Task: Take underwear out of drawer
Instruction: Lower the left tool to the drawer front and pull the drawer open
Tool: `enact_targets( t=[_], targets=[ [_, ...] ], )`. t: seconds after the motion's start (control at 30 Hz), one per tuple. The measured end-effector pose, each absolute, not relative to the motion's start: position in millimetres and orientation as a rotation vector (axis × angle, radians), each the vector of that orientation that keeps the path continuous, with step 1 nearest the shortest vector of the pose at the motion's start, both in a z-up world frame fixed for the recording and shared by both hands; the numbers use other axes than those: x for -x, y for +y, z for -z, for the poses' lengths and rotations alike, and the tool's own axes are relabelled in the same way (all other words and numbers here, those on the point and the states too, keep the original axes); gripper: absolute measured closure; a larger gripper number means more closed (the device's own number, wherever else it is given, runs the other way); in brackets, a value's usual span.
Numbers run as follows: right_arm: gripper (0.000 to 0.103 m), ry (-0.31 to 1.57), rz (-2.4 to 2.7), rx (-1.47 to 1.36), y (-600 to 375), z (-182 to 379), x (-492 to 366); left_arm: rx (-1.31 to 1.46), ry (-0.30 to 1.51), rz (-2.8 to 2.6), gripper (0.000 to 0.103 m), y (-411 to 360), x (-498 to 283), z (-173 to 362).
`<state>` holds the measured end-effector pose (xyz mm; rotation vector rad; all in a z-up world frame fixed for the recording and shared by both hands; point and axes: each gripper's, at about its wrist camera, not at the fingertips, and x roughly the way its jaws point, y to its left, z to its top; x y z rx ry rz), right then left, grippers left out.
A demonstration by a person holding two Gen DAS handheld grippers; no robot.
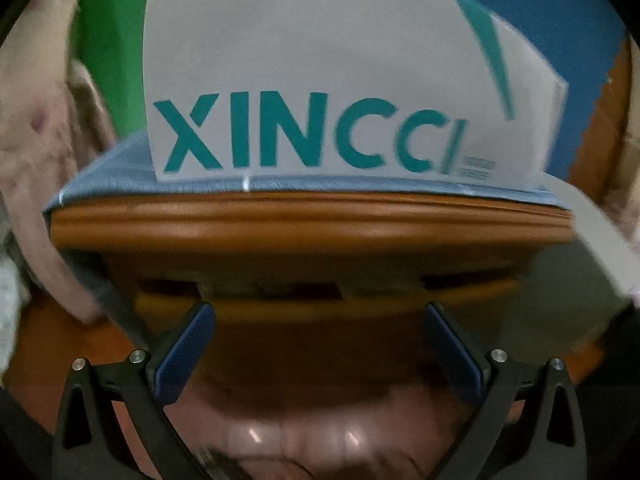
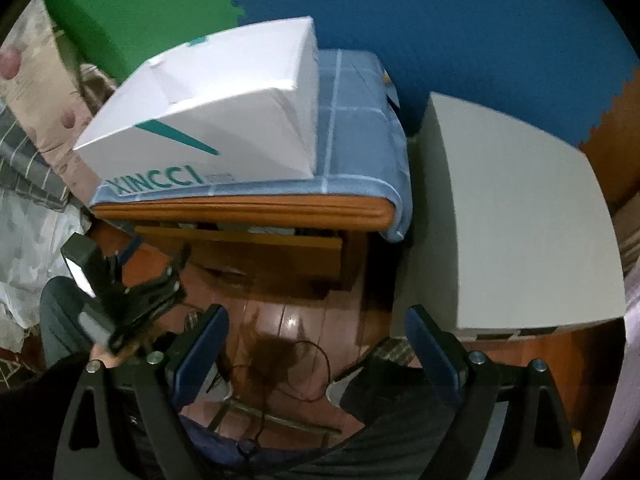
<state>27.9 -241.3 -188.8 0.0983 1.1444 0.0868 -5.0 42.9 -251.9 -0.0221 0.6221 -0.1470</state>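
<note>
White box (image 1: 320, 80) reads "XINCCI".

A white box (image 2: 208, 120) (teal XINCCI lettering) sits on a blue checked cloth (image 2: 356, 128); a plain grey box (image 2: 516, 216) stands beside, on reddish wooden floor (image 2: 296, 320).

Box (image 2: 208, 120) sits on the cloth (image 2: 356, 120) covering the cabinet top (image 2: 240, 210), toward its nine o'clock side. Under the top's front edge, the drawer (image 2: 240, 240) stands slightly out. At three o'clock, just beside the cabinet, another cabinet (image 2: 520, 220). At nine o'clock, bedding (image 2: 36, 92). Floor (image 2: 288, 320) at six o'clock.
</note>
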Motion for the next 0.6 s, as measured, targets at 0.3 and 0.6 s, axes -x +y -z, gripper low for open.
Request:
enact_targets(
  t=[0.3, 0.6],
  targets=[
    [0.011, 1.206, -0.054, -0.151, -260.8, 219.0, -40.3, -0.032, 0.579, 0.061, 0.001, 12.1, -39.2, 299.9],
    [0.011, 1.237, -0.079, -0.154, -250.0, 232.9, -52.7, -0.027, 0.591, 0.045, 0.000, -1.1, -37.2, 303.1]
  ],
)
